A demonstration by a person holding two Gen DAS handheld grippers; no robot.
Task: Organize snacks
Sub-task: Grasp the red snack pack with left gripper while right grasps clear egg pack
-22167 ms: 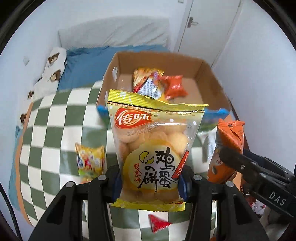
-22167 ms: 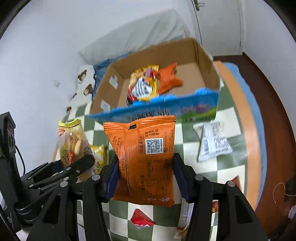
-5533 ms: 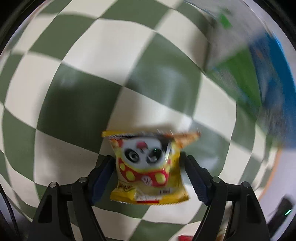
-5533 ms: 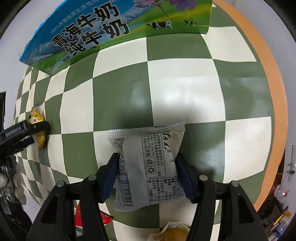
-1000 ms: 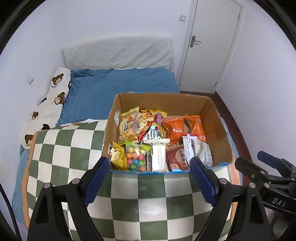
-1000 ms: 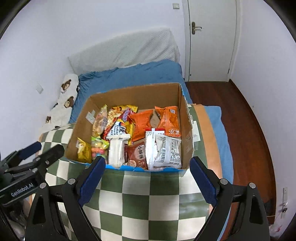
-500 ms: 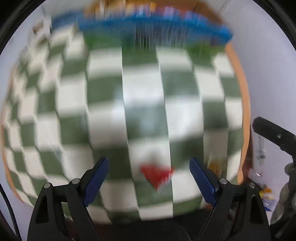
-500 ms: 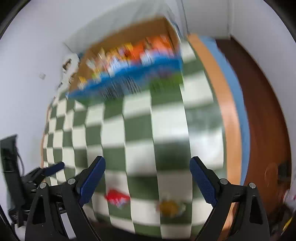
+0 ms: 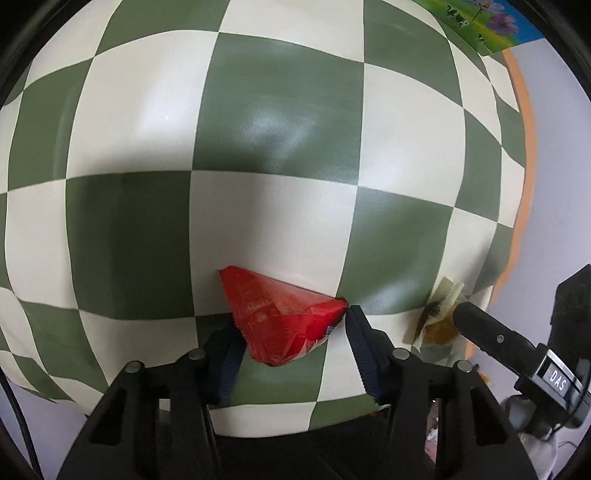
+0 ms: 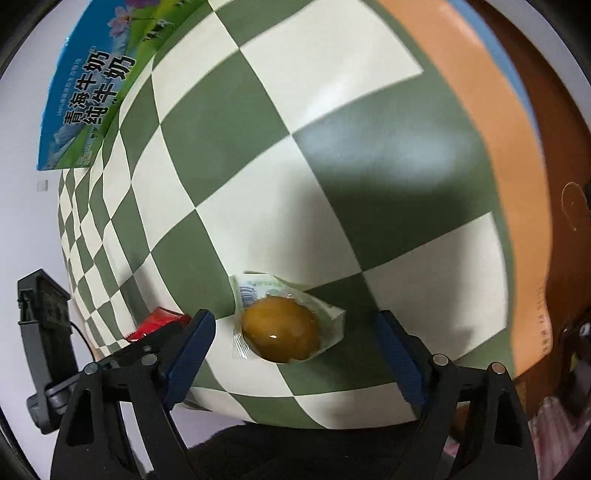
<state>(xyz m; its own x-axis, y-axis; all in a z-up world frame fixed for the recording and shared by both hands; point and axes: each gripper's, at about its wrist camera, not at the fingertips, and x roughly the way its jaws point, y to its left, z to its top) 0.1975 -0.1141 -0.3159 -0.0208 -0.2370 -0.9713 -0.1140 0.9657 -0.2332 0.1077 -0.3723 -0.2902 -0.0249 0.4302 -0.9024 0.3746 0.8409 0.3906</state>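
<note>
A red triangular snack packet point(image 9: 282, 319) lies on the green and white checkered cloth point(image 9: 280, 122) near its front edge. My left gripper point(image 9: 291, 328) has its jaws close around the packet, both pads at its sides. A clear packet with a brown egg point(image 10: 282, 328) lies to the right; it also shows in the left wrist view point(image 9: 437, 314). My right gripper point(image 10: 291, 343) is open wide, its jaws on either side of the egg packet and apart from it. The red packet point(image 10: 157, 323) shows at the left of the right wrist view.
The snack box's blue and green printed side point(image 10: 88, 85) stands at the far end of the cloth; its corner also shows in the left wrist view point(image 9: 484, 22). An orange border point(image 10: 491, 122) edges the cloth on the right, with brown floor point(image 10: 554, 155) beyond.
Both grippers have dropped from above the box to the near edge of the cloth. The left jaws have narrowed around the red packet. The right jaws now straddle the egg packet.
</note>
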